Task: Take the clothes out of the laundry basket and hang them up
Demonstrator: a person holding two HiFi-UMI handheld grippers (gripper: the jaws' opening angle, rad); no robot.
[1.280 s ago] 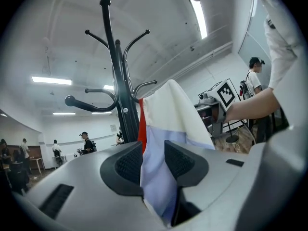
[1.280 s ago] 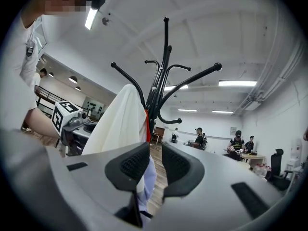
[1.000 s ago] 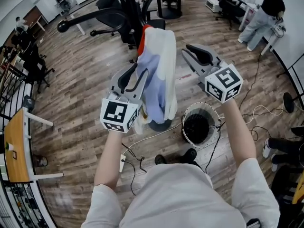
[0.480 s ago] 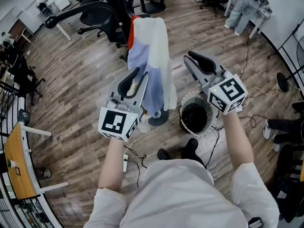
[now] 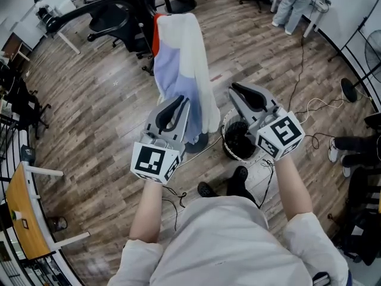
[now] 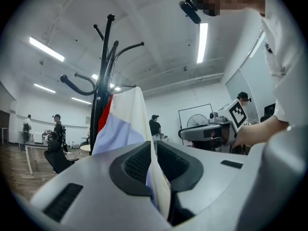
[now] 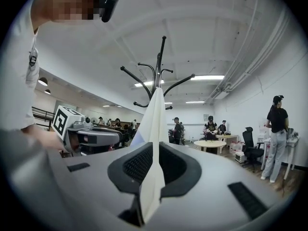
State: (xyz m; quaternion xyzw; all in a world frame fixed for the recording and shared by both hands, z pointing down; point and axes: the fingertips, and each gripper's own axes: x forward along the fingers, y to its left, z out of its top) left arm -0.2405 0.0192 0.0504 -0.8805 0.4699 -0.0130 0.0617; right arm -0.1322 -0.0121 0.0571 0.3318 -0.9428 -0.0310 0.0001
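Garment [image 5: 178, 58]: soft, thin cloth in panels of cream, pale lavender and a strip of red; it hangs in long loose folds from the top of the coat stand [image 6: 107, 57].
Coat stand: a slim black pole with curved, knob-tipped hooks; its round dark base [image 5: 199, 143] sits on the floor just beside the basket.
Left gripper [image 6: 154, 165]: smooth grey shell with black ribbed pads [image 6: 137, 162]. Its jaws have just been closing, and they are now nipped together on a lavender and cream edge of the garment.
Right gripper [image 7: 153, 165]: same grey shell, pads of the same ribbed black. Its jaws have just been closing too, and they pinch a sharp cream fold of the same garment that runs up between them.
Marker cube [image 5: 156, 162]: white box with black squares, at the back end of the left gripper.
Laundry basket [image 5: 228, 149]: round, mesh-walled, with a pale rim and a dark inside; it stands on the floor under the right gripper.
Floor [image 5: 101, 112]: wood-look planks, brown-grey, matte.
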